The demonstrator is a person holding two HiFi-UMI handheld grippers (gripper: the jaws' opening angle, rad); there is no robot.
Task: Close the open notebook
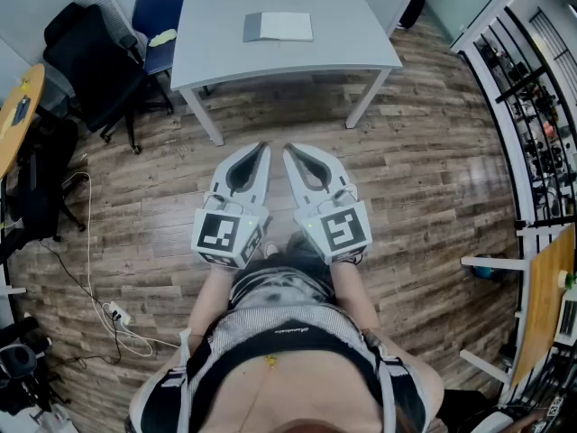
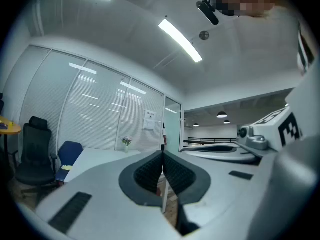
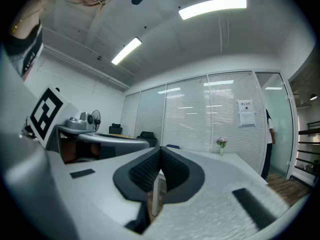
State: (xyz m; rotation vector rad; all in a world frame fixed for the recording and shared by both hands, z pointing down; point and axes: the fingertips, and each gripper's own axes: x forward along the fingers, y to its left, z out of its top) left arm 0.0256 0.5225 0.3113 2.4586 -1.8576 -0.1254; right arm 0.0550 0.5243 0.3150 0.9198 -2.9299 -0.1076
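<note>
Left gripper (image 1: pixel 261 150) and right gripper (image 1: pixel 291 150), pale grey moulded plastic shells tapering to narrow tips, held level side by side over the floor in front of the person; each carries a marker cube (image 1: pixel 225 233) printed with black-and-white squares. Seen along its own jaws, the left gripper (image 2: pixel 162 152) shows two black, finely ribbed pads bowed outward at the base and pressed together at the tips, with nothing between them; the right gripper (image 3: pixel 160 149) shows the same, its pads meeting at the tip and pinching nothing. Notebook (image 1: pixel 278 26): a flat rectangle with a grey portion at left and a pale page at right, lying on the white table (image 1: pixel 361 25), well apart from both grippers. This table has a smooth matt top and slender splayed legs, and in the gripper views a small vase of flowers (image 3: pixel 221 144) stands on it. Floor (image 1: pixel 433 170): wood-grain planks in mixed brown tones, crossed at left by a white cable running to a power strip (image 1: pixel 115 313). A blue chair (image 1: pixel 158 12) and a black office chair (image 1: pixel 90 57) stand beside the table's left end; a white rack (image 1: pixel 532 88) holds dark objects at right. Glass partitions with horizontal blinds (image 3: pixel 200 119) close the room under long ceiling lights (image 3: pixel 212 8)
</note>
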